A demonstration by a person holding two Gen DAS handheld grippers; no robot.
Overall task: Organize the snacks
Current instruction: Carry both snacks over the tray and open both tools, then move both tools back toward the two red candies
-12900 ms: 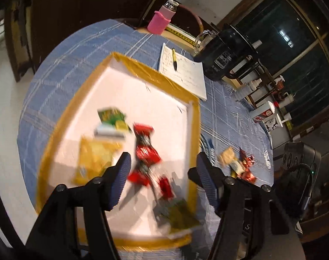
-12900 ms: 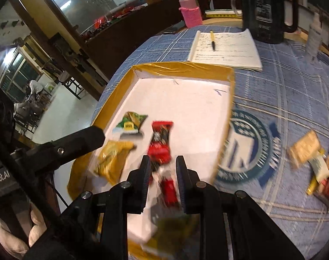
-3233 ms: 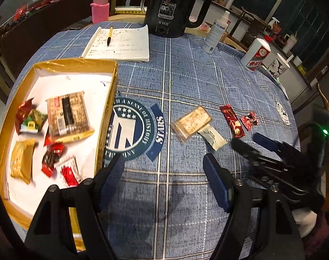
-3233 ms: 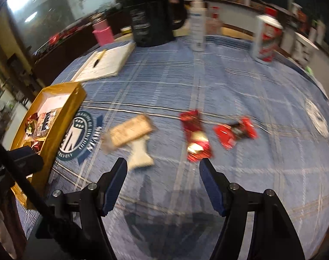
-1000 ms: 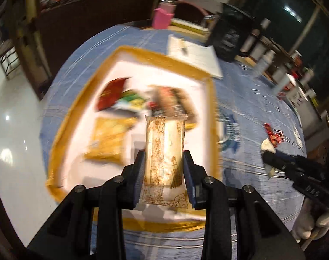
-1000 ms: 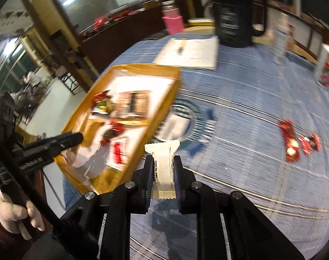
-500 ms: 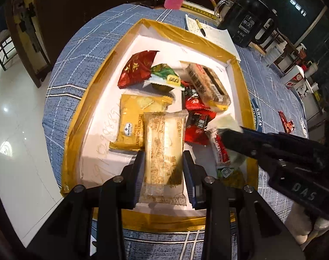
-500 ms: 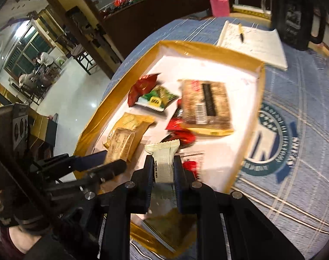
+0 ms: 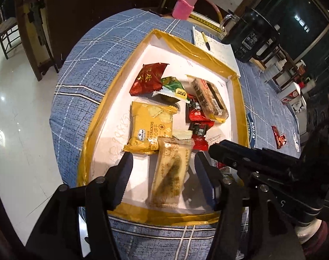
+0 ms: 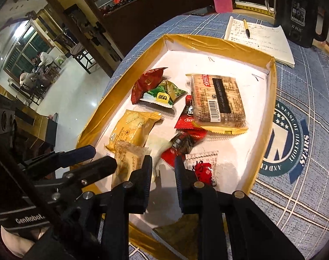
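my left jaws are opening, releasing the wafer pack near the tray's near edge; i should lift straight clear.

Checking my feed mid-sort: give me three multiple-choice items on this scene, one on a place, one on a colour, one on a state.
1. The yellow cracker packet lies:
A in the tray
B on the floor
C on a chair

2. The bottle sleeve at the table's far edge is:
A green
B pink
C white

3. The tan wafer packet between the fingers of the left gripper is:
A clamped by both pads
B free, with a gap on each side
C hanging outside the tray

Answers:
1. A: the packet rests on the tray's white floor.
2. B: the sleeve is plainly pink.
3. B: the jaws are opening, and both pads stand clear of the packet, which lies in the tray.
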